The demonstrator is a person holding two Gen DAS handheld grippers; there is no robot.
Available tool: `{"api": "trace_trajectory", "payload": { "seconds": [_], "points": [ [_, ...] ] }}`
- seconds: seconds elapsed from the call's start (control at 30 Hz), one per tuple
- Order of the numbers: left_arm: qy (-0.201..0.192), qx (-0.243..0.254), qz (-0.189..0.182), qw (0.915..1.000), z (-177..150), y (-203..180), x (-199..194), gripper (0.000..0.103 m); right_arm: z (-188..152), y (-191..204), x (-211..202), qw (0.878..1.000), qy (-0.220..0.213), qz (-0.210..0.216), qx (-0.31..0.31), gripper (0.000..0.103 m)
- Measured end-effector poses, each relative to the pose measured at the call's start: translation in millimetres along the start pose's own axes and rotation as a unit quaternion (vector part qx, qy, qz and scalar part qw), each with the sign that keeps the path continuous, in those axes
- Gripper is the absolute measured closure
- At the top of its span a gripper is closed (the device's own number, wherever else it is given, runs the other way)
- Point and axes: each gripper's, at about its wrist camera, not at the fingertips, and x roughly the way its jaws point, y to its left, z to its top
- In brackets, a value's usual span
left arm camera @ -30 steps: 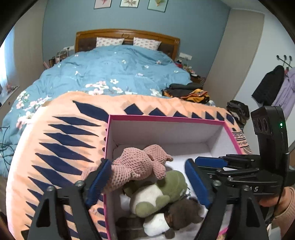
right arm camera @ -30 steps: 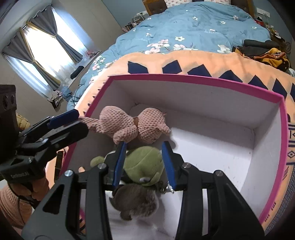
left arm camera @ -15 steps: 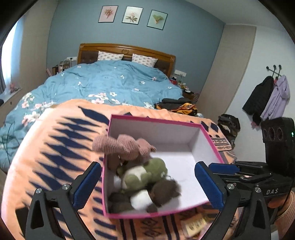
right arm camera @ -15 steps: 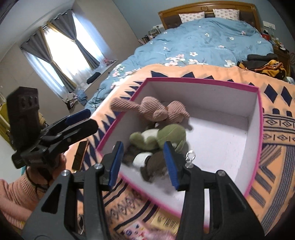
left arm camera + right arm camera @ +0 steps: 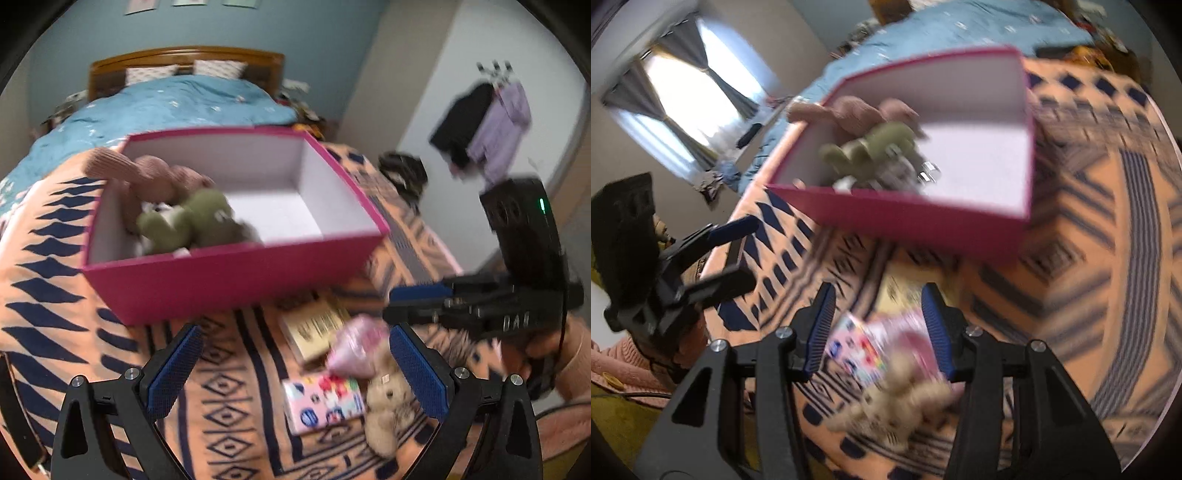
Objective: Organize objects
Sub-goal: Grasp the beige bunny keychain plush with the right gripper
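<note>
While the left gripper (image 5: pixel 291 373) stands wide and empty and the right gripper (image 5: pixel 877 328) half-open, empty, the beige plush (image 5: pixel 894 410), lower centre, could be mis-grasped through blur.

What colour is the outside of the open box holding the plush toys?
Magenta pink outside, white inside; the box shows best in the left wrist view.

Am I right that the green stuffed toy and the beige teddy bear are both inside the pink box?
Not quite. The green stuffed toy is inside the pink box, but the beige teddy bear lies outside it on the patterned blanket, as the left wrist view shows.
</note>
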Motion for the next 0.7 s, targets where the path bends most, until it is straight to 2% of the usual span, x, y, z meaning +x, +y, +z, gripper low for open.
{"api": "trace_trajectory", "payload": {
  "seconds": [0.23,0.47,0.7],
  "points": [
    [0.053,0.017,-0.025,0.9981,-23,-21,21,0.003,-25,-26,2,0.999,0.016,-0.021,0.042,0.052],
    [0.078,0.027,-0.044,0.9956,-33,-33,31,0.007,-43,-34,-3,0.997,0.022,-0.014,0.068,0.052],
    [0.105,0.037,-0.060,0.9919,-41,-44,45,0.015,-61,-31,-1,0.995,0.048,0.007,0.082,0.051]
  ]
}}
